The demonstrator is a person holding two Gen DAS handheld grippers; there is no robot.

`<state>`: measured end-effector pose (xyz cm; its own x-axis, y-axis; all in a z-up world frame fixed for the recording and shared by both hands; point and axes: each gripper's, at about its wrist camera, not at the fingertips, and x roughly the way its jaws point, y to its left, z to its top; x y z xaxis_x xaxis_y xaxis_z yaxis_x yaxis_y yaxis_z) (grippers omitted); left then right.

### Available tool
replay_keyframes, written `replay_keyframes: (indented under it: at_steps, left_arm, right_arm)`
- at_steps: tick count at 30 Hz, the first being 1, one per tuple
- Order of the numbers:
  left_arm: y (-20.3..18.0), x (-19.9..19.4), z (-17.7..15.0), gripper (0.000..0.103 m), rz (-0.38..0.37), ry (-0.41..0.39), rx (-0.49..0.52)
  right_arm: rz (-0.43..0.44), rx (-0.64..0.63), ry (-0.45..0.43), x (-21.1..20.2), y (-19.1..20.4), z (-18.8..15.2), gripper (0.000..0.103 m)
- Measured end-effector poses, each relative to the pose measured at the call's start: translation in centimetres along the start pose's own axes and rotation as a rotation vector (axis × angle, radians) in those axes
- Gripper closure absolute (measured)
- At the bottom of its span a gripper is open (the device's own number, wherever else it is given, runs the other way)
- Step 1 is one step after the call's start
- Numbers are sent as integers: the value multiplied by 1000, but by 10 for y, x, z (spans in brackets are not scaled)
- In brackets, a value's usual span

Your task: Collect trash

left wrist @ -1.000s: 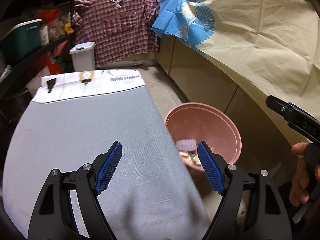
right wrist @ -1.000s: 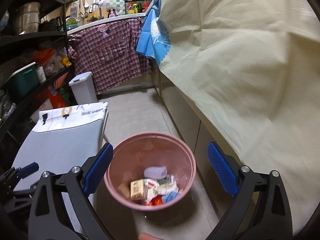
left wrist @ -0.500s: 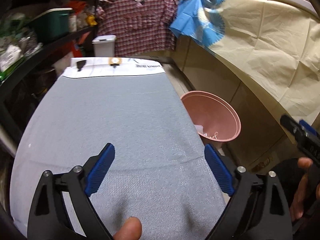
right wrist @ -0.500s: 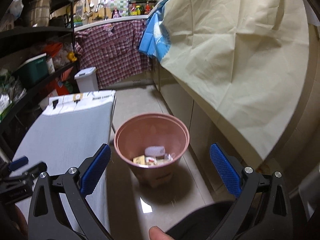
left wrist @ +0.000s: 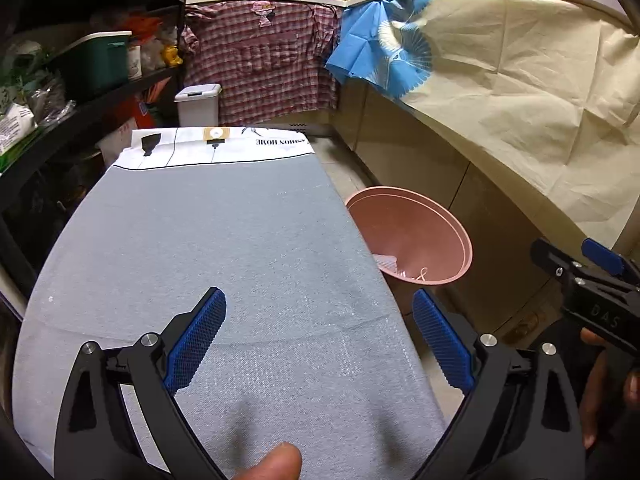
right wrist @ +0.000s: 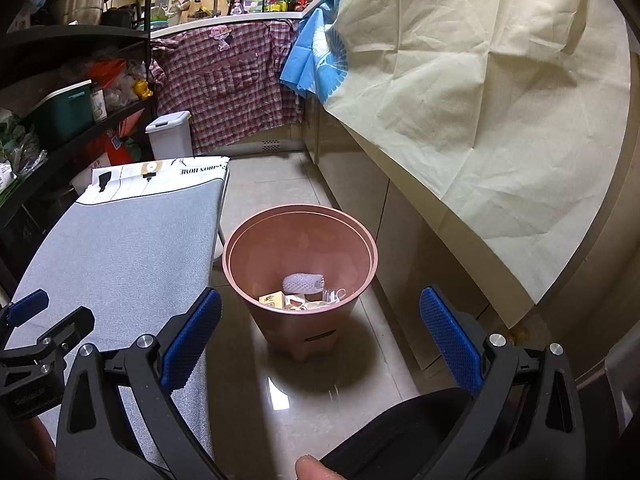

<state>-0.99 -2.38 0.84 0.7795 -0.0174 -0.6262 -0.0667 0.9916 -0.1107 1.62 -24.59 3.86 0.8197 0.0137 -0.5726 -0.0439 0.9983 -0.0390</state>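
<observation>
Both tilted downward, jaws spread and empty — left gripper (left wrist: 318, 336) just widened over the ironing board (left wrist: 224, 248), right gripper (right wrist: 320, 336) toward the bin (right wrist: 300, 248).

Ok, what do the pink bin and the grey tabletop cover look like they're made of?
Pink bin: likely moulded plastic, matte, with a smooth stepped rim and uniform colour. Grey cover: looks like woven fabric, showing fine weave texture and a soft crease.

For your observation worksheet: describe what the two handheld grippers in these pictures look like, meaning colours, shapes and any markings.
Both are alike. The left gripper and the right gripper have black, angular plastic frames with triangular cut-outs and round silver bolt heads. Each finger ends in a blue pad with a fine grid texture. Seen from the side, the right one shows pale raised lettering on its black body, too small to read fully. No cables or sleeves show.
</observation>
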Motion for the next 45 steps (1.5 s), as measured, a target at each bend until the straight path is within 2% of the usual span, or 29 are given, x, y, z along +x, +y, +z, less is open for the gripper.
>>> replay_keyframes:
  at_steps: [45]
  left_arm:
    - [-3, -7, 0, 11, -35, -19, -15]
  right_arm:
    - [5, 4, 2, 0, 1, -2, 5]
